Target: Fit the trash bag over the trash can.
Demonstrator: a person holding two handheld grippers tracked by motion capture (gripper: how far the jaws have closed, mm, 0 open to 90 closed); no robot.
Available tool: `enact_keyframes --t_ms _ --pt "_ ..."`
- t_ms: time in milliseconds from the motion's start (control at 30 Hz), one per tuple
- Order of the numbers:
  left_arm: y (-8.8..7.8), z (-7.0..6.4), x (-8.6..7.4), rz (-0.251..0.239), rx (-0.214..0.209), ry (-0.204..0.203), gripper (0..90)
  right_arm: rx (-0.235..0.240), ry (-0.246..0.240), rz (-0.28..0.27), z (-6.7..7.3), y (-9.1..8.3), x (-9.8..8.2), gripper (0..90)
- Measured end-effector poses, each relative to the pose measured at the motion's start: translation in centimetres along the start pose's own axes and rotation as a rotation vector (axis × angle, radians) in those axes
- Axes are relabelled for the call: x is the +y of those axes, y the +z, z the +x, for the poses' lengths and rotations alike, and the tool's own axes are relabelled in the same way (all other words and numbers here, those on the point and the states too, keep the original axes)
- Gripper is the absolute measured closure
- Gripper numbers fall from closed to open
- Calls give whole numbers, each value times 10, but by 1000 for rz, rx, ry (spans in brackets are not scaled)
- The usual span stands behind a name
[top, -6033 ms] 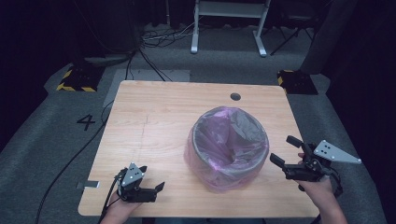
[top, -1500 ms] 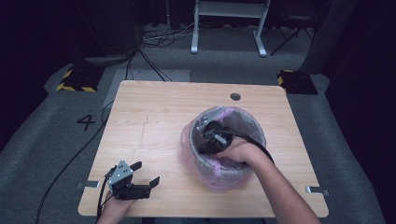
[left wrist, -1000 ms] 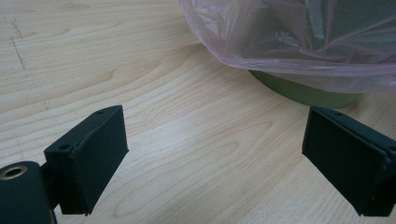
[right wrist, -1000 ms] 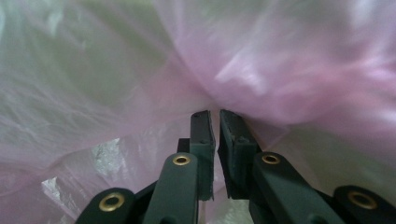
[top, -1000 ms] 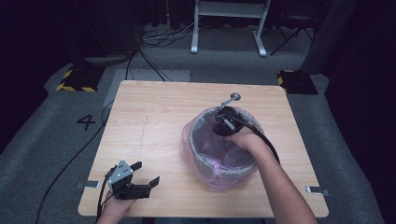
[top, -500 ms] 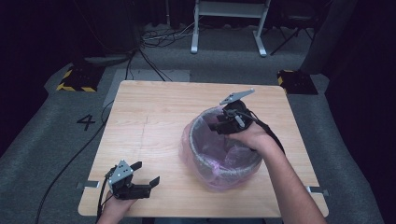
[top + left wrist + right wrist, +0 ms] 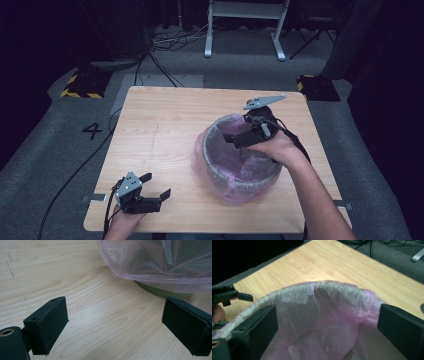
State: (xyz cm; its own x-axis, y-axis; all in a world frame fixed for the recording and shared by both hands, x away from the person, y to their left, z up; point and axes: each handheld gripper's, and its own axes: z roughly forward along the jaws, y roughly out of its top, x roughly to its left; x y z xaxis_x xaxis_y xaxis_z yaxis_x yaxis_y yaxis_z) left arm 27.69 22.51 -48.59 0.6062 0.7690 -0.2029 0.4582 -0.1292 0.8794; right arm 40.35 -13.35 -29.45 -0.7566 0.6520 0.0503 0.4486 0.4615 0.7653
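Note:
A round bin point(image 7: 235, 186) lined with a thin pink bag point(image 7: 240, 170) stands right of the table's middle. My right gripper point(image 7: 231, 139) hovers over the bin's far right rim and points in across the mouth. Its jaws have just been opening and now stand wide. In the right gripper view point(image 7: 327, 332) the bag's folded rim point(image 7: 324, 297) lies beyond the jaws, with nothing pinched between them. My left gripper point(image 7: 156, 185) rests open near the table's front left corner. In the left gripper view point(image 7: 115, 325) the bag point(image 7: 155, 262) drapes over the bin's green base point(image 7: 160, 291), a little ahead of the jaws.
The wooden table point(image 7: 165, 125) is bare to the left of the bin and behind it. A dark hole point(image 7: 261, 105) sits near its far edge. Grey floor with cables, a white frame point(image 7: 245, 20) and striped blocks point(image 7: 80, 87) surround the table.
The right hand has come up out of the bin to its far right rim, and its jaws have opened wide. The left gripper has stayed put.

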Motion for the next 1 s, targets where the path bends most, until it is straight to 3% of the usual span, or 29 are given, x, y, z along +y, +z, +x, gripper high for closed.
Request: enact_keyframes --t_ms 167,433,1000 --pt "0 -1 0 2 -2 -2 59 -16 11 -67 -1 -18 -2 0" --pt "1 -1 0 3 -1 -3 59 -48 35 -132 -11 -42 -15 0" --pt "4 -3 -1 19 3 13 62 -142 102 -220 -39 -89 -71 0"
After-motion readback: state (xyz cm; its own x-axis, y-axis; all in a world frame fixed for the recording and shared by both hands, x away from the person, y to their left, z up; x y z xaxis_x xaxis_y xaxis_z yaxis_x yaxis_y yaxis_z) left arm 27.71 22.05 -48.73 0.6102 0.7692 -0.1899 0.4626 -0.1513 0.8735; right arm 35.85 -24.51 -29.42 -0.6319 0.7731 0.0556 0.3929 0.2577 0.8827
